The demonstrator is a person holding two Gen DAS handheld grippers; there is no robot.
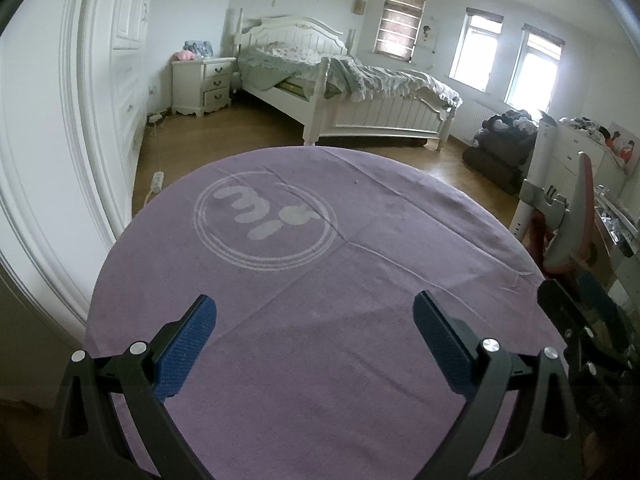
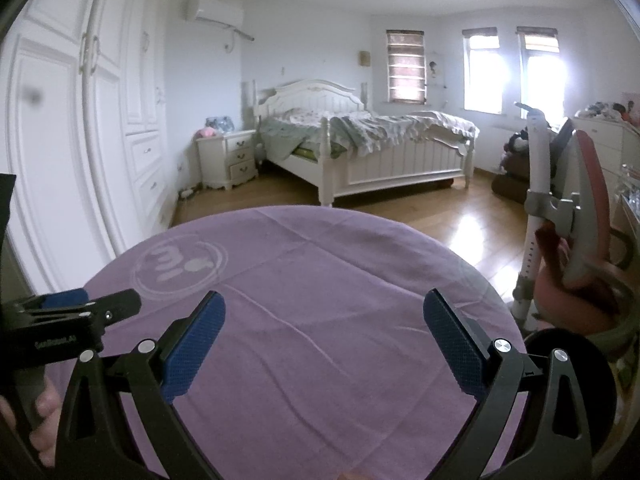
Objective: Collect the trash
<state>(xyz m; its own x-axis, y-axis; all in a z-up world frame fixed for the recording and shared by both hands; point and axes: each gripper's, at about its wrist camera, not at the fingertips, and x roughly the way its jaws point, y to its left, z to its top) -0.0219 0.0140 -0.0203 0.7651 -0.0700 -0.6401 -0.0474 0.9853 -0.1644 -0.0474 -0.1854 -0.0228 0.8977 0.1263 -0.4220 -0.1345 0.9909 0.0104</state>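
Purple cloth (image 1: 320,280) fills the lower left-wrist frame, bed (image 1: 344,92) behind at upper centre; the left gripper (image 1: 314,344) holds its jaws wide apart on nothing, with no trash visible beyond a tiny speck (image 1: 355,181) I cannot identify. Right-wrist view agrees: right gripper (image 2: 324,344) spread and empty over the cloth (image 2: 320,280), so I judge collecting either unstarted or finished, and any next move first needs trash located.

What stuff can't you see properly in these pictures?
- Tiny speck on the purple cloth, left wrist view: too small to name.
- Things on the nightstand, right wrist view: blurred.
- Floor under the table, both views: hidden by the cloth.
- Windows: glare hides outside.
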